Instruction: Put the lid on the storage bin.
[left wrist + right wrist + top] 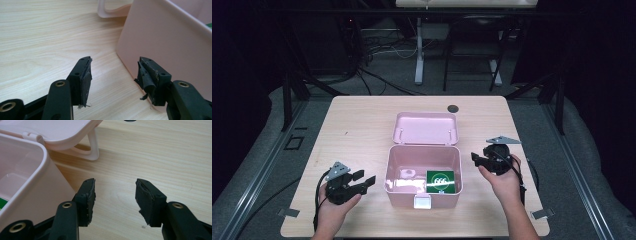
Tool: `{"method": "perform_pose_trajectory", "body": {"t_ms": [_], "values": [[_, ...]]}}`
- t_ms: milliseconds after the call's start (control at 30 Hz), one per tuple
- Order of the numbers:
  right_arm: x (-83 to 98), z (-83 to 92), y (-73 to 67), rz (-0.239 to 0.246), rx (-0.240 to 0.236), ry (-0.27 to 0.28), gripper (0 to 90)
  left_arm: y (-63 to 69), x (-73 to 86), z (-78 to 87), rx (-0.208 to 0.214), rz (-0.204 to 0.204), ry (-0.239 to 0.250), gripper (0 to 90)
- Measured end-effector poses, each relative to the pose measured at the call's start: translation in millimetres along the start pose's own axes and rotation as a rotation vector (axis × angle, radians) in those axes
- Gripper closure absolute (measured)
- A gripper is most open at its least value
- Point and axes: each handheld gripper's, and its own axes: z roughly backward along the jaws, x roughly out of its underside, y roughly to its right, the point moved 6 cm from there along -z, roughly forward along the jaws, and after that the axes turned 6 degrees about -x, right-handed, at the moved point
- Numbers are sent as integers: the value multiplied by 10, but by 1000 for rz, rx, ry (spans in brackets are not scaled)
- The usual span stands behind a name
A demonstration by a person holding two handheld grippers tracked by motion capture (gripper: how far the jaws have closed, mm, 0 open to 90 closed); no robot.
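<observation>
Two grippers flank a pink box on a pale wooden desk [357, 125], and nothing is held in either. Largest item first: the desk carries the box [394, 167] near the middle of its near edge, with the hinged lid [426, 127] thrown back and lying flat behind it toward the far edge. A white latch tab projects from the front wall of the box, facing the near edge. Inside, a green packet [440, 180] lies on the floor of the box at its right near corner, and a small clear object sits to its left; what that object is cannot be told. A dark round mark [453, 108] lies close to the far edge of the desk, right of centre. The left gripper [364, 179], held in the person's left hand [332, 210], stands just beside the left wall of the box, toward the near left corner of the desk; its jaws are spread apart, released, with only bare wood between them, as its own view confirms. The right gripper [474, 158], held in the right hand [503, 181], stands just beside the right wall of the box; its jaws are likewise spread, released, grasping nothing.
</observation>
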Motion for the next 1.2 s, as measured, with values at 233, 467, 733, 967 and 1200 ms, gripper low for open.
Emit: {"method": "perform_pose_trajectory", "body": {"t_ms": [233, 467, 733, 967, 1200], "values": [[21, -42, -17, 1, 4, 10, 497, 7, -9, 4, -1, -9, 16, 498], [21, -13, -5, -2, 2, -3, 497, 23, -21, 36, -5, -9, 6, 531], [-39, 2, -44, -10, -16, 26, 498, 95, -76, 66, 30, -1, 6, 540], [-119, -34, -152, 2, -70, -31, 498, 148, -184, 107, 48, -10, 11, 524], [-245, 0, -184, -20, -115, -42, 501, 159, -227, 146, 54, -12, 17, 502]]}}
